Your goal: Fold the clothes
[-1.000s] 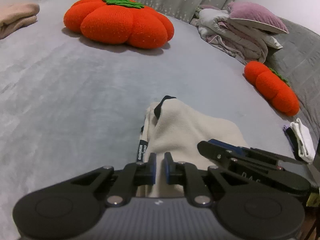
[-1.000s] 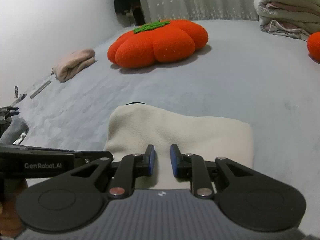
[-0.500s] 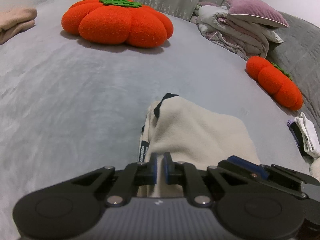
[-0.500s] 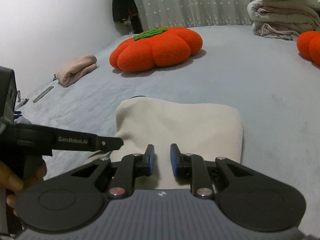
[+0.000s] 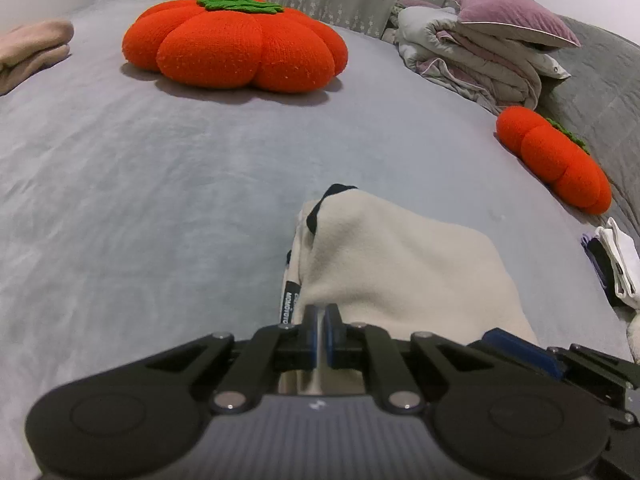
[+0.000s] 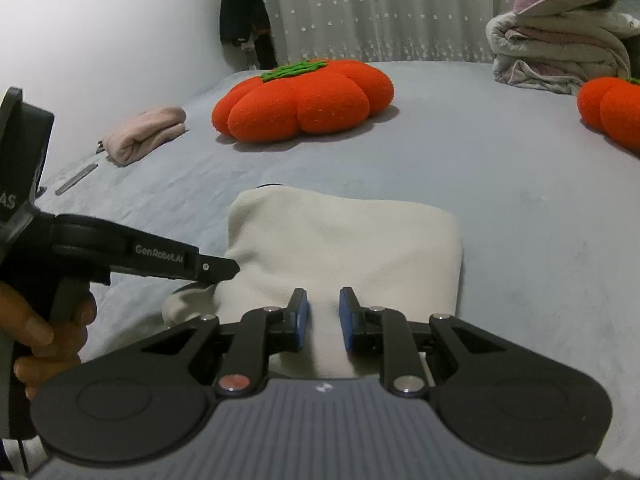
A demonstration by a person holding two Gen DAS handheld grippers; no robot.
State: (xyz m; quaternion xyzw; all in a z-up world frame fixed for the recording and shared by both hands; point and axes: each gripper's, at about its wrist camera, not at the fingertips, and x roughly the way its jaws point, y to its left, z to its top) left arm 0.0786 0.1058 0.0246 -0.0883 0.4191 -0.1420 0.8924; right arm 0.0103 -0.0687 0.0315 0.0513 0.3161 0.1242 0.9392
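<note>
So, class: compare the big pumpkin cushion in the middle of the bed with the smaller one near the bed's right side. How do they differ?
The big pumpkin cushion is plainly larger than the small pumpkin cushion. The big one lies flat, green stem up; the small one is tipped, its stem facing sideways. Both are orange knit with green tops, resting on the grey bed.

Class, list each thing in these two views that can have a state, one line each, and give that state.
Cream fleece garment: folded, flat on bed.
Left claw: shut on the garment's near edge.
Right claw: slightly open, garment between its pads.
Pink towel: rolled.
Grey and pink quilt: folded, piled.
</note>
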